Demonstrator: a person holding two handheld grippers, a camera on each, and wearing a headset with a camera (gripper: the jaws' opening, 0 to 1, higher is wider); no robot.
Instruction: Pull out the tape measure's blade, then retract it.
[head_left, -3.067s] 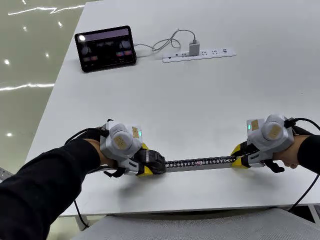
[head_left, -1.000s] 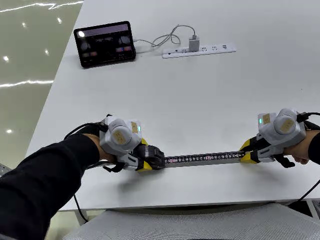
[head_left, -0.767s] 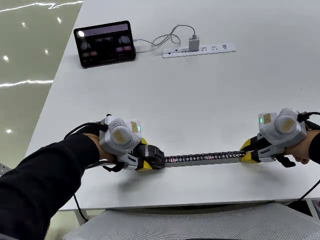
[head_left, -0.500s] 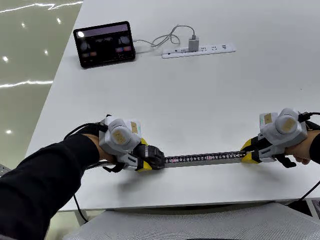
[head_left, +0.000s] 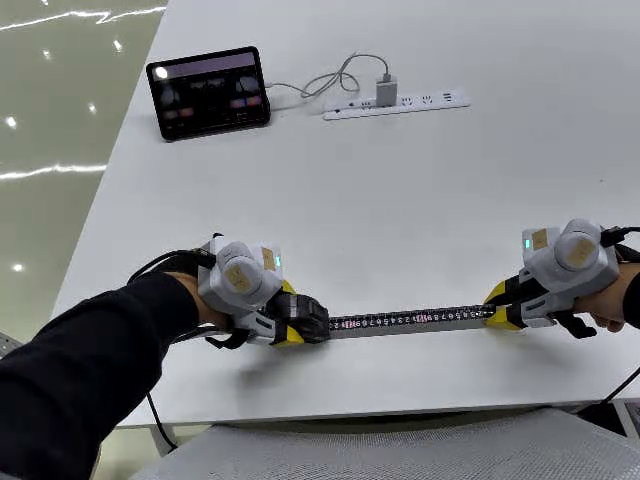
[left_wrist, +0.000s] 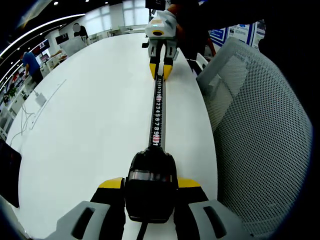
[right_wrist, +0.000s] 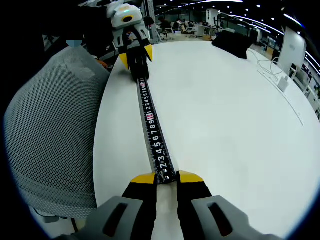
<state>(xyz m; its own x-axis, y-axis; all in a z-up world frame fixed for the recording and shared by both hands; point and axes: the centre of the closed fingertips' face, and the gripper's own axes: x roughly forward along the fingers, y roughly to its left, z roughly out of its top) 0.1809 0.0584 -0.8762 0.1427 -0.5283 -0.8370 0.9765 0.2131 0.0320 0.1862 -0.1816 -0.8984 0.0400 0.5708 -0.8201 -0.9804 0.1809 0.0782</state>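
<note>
The left gripper (head_left: 289, 318) is clamped on the black tape measure case (left_wrist: 150, 186). The right gripper (head_left: 497, 313) pinches the end of the blade (head_left: 410, 320), which runs straight between them along the white table (head_left: 400, 200).

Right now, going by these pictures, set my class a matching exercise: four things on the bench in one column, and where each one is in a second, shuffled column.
Things:
1. tape measure case
2. blade end
3. tablet
4. power strip

Places:
A. far side of the table, charger plugged in
B. held in the fingers of the left gripper
C. far left of the table, screen lit
D. pinched by the right gripper

Pairs: 1-B, 2-D, 3-C, 4-A.
</note>
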